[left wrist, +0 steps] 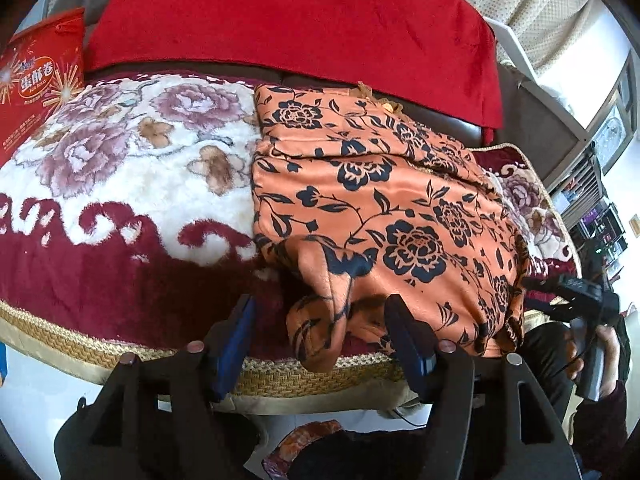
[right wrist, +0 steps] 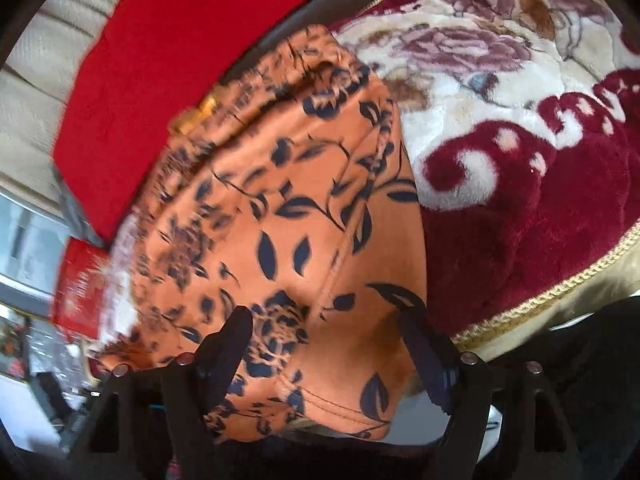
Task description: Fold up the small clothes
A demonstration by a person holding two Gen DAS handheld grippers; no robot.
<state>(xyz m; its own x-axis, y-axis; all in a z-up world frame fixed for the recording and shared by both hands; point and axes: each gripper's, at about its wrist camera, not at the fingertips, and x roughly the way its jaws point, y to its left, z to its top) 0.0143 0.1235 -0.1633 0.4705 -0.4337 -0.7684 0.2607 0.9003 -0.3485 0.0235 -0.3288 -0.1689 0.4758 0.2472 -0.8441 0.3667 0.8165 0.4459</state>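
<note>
An orange garment with a black flower print (left wrist: pixel 380 208) lies on a plush floral blanket (left wrist: pixel 120 184), its near edge hanging over the blanket's braided border. My left gripper (left wrist: pixel 320 308) is open at that near edge, with a fold of the cloth between its fingers. My right gripper (right wrist: pixel 324 320) is open too, its fingers spread on either side of the garment's (right wrist: pixel 288 216) near corner, which bulges between them. The right gripper (left wrist: pixel 576 300) also shows in the left wrist view, at the garment's right edge.
A red plush cloth (left wrist: pixel 288 16) covers the sofa back behind the garment. A red snack box (left wrist: pixel 36 80) stands at the far left. The blanket's gold braided border (left wrist: pixel 80 344) marks the front edge, with white floor below. Shelves stand at the far right.
</note>
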